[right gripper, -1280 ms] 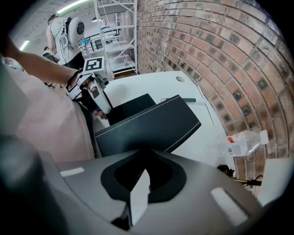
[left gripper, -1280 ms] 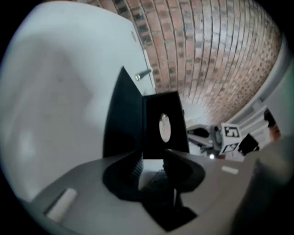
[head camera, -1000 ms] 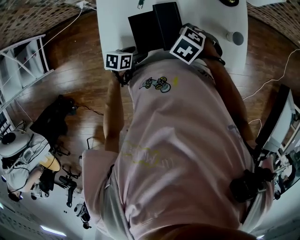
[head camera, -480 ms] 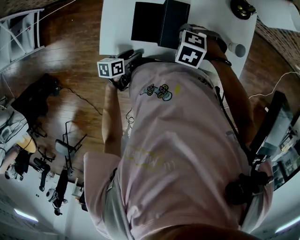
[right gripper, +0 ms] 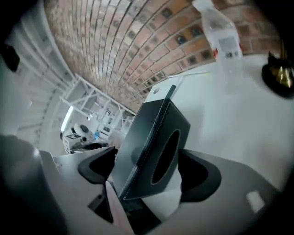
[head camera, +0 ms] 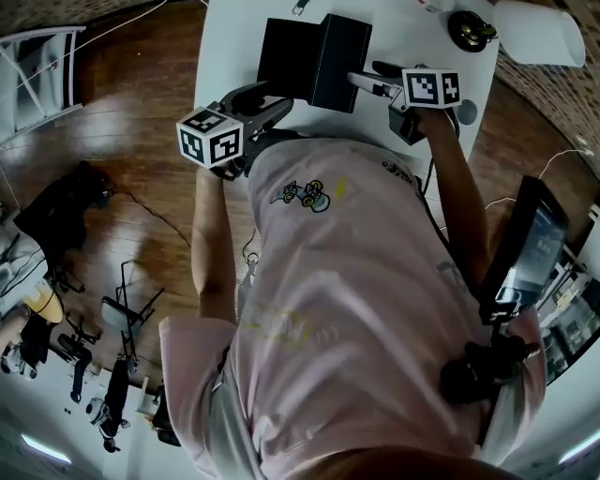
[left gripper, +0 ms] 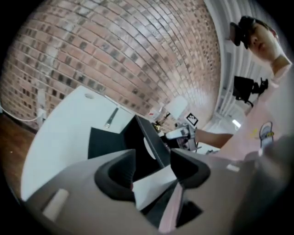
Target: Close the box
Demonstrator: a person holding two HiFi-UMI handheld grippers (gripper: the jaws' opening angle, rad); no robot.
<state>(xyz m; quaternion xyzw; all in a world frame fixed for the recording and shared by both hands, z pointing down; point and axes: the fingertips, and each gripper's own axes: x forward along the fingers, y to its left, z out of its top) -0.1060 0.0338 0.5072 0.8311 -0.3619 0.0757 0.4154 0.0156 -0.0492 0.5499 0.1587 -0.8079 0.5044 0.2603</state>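
A black leather tissue box (head camera: 333,58) stands on the white table (head camera: 230,56), with its flat black flap (head camera: 281,54) lying open to the left. In the right gripper view the box (right gripper: 147,133) shows an oval slot and white stitching. My right gripper (head camera: 362,82) reaches in from the right. Its jaws are opening, and the box's near corner sits between them (right gripper: 147,174) without being pressed. My left gripper (head camera: 267,101) is at the table's near edge just short of the box. It stands open on nothing (left gripper: 154,167), with the box (left gripper: 147,137) ahead of it.
A clear water bottle (right gripper: 223,39) and a dark, gold-trimmed object (head camera: 469,28) stand at the table's far right, with a white cylinder (head camera: 530,19) beyond. A grey round object (head camera: 466,112) lies near my right wrist. Wooden floor and stands are to the left.
My right gripper has drawn back to the right off the box and its jaws have spread. The left gripper has shifted a little left along the table edge.
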